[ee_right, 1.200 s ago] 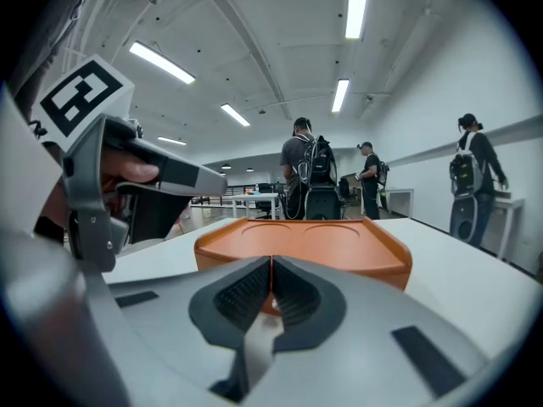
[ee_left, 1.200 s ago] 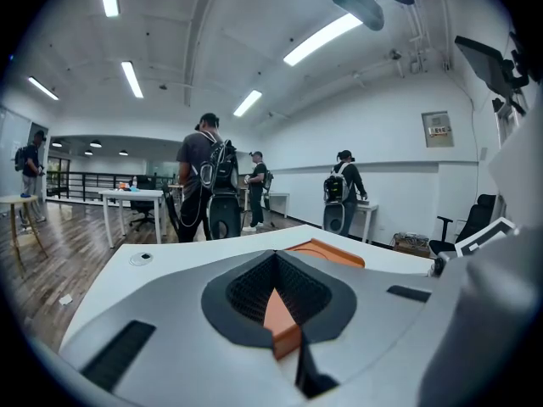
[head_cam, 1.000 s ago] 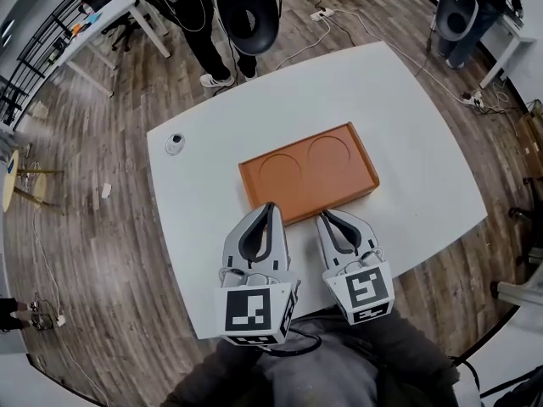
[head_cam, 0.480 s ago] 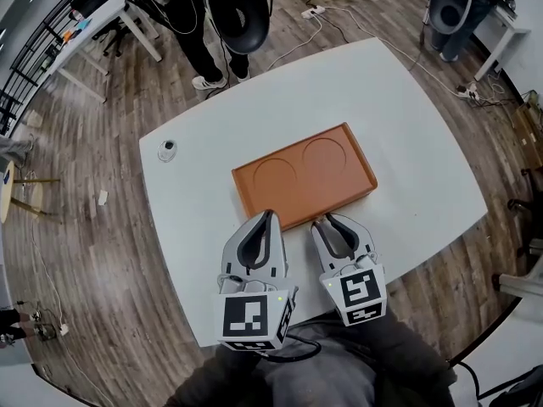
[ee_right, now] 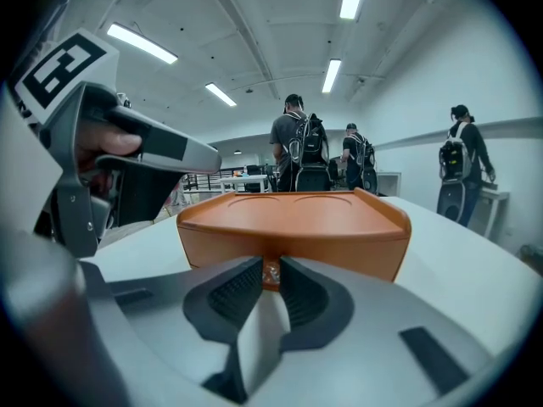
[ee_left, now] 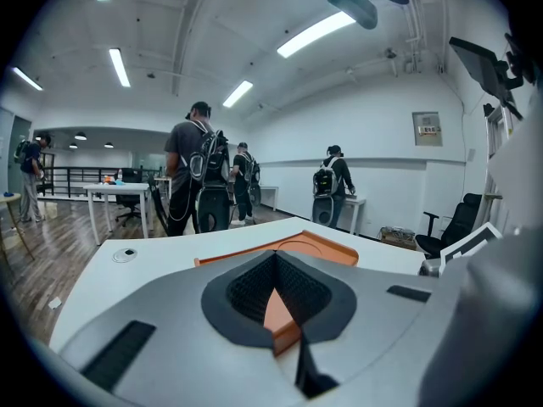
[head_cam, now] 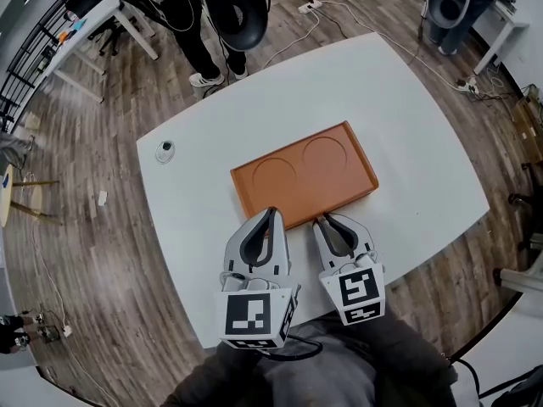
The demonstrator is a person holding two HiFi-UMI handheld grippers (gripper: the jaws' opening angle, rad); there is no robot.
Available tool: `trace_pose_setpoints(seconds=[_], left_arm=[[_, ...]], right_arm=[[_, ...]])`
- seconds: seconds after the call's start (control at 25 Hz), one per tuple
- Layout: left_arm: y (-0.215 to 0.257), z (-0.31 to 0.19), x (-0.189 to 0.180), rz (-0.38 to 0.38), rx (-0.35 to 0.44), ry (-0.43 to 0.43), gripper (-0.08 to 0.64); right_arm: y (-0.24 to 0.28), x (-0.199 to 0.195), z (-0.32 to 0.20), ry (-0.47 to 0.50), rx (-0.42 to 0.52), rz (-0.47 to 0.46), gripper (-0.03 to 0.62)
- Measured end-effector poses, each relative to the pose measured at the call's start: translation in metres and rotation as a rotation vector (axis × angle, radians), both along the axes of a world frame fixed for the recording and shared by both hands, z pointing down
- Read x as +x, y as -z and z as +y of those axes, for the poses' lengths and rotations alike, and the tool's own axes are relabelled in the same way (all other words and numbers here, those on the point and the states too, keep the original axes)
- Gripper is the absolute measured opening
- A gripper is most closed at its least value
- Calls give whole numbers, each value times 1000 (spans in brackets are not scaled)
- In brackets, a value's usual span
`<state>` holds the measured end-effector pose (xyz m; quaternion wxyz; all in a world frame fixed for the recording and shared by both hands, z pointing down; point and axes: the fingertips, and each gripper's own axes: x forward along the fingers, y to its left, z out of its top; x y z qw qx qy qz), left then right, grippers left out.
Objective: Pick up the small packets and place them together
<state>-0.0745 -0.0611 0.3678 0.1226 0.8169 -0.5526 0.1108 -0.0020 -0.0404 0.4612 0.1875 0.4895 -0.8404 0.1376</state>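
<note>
An orange tray with two round hollows lies in the middle of the white table. Both grippers point at its near wall. My left gripper is shut with nothing in it; in the left gripper view its tips meet and the tray shows through the gap below them. My right gripper has just been closing. In the right gripper view its pads pinch a small orange-brown packet just in front of the tray wall. The packet is hidden in the head view.
A small round white object sits near the table's far left corner. Several people with backpacks stand beyond the table, near a black chair. A desk stands at the upper left. Cables run over the wooden floor.
Both grippers stay at the tray's near edge. The right one has sunk a little toward the table. The head view has shifted slightly.
</note>
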Motion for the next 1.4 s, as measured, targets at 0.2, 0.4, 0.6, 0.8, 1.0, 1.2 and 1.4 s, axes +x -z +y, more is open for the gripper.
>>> trace_pose_setpoints(seconds=[0.2,0.4,0.6,0.8,1.0,1.2,1.4], left_arm=[[2,-1,6,-5,-8,-5,-3],[-2,2,9,-6,-13,-23,-3],[-3,4,13,-4,-19,-32,-3],[-1,8,14,-7,-21,-42,-3],[-5,17,19,-11,-32,-55,-3],[0,21,23,-24,-40,-58,-3],[-3,35,28,-41,-42,-79,-3]], right_arm=[[1,3,1,-1,0,0,64],[1,1,3,5,8,16,63],[2,3,3,2,4,7,58],[4,4,8,5,-2,9,58],[1,8,23,5,-14,1,58],[2,12,35,10,-28,-3,58],[-1,17,48,-4,-22,8,58]])
